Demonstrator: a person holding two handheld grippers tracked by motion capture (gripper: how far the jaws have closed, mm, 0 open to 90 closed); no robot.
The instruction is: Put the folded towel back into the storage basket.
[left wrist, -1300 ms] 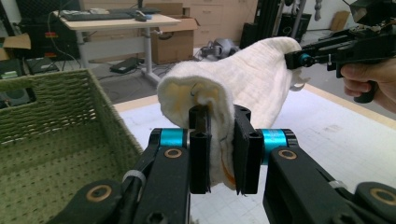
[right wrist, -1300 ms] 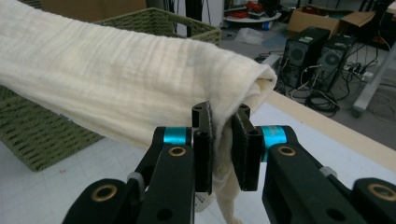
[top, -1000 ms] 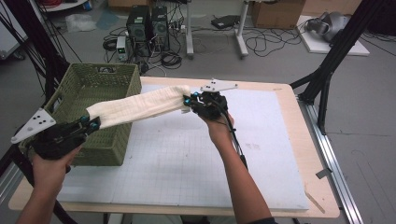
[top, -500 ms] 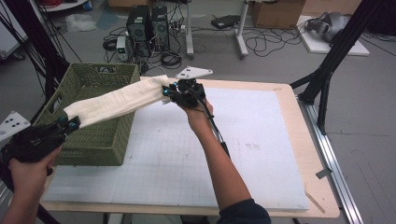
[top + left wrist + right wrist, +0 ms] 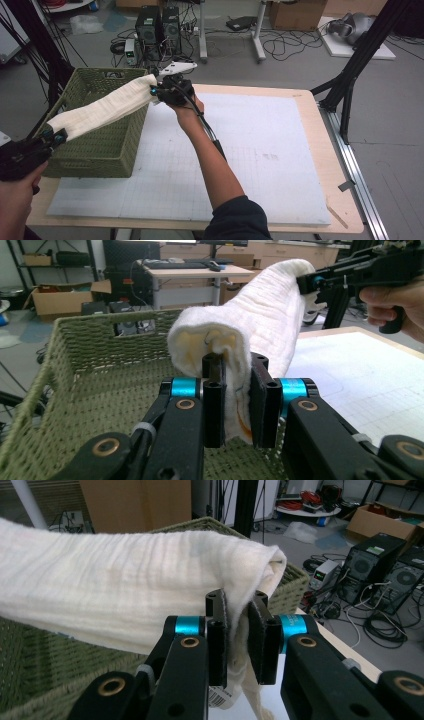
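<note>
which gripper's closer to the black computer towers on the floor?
Right. The right gripper holds the cloth at the basket's far corner, near the computer towers. The left gripper holds the other end at the near-left table edge.

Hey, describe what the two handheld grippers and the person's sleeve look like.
Both the left gripper and right gripper are black, with flat black fingers, teal bands and brass-coloured pivot pins. A black cable trails along the right forearm; the sleeve is dark.
</note>
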